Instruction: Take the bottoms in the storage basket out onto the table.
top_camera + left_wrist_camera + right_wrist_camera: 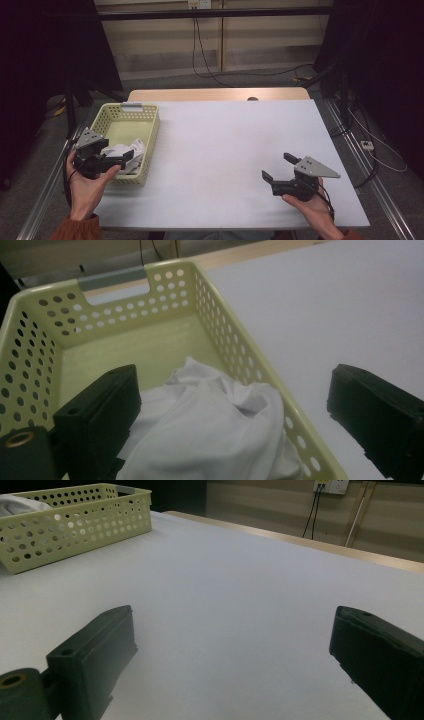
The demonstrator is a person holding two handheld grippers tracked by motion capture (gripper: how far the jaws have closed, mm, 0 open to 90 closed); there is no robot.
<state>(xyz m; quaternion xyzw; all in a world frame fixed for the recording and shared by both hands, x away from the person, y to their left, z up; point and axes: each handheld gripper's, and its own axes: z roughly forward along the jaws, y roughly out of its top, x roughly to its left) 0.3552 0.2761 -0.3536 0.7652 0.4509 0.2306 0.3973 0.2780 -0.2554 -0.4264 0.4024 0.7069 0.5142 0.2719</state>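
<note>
A pale yellow perforated basket (150, 131) stands at the table's left side, with a crumpled white cloth (131, 151) in its near end. My left gripper (128, 156) hovers over the basket's near end, open, its jaws wide apart above the cloth (210, 430) and the basket wall (235, 355). Nothing is held between them. My right gripper (278, 167) is low over the bare white table at the front right, open and empty. In the right gripper view, the basket (75, 522) sits far off at the upper left, with a bit of cloth (12, 502) showing over its rim.
The white table top (225, 150) spreads between the basket and the right gripper. A wooden strip (215, 94) runs along the far edge. Cables (200, 50) hang on the wall behind, and dark stands flank the table on both sides.
</note>
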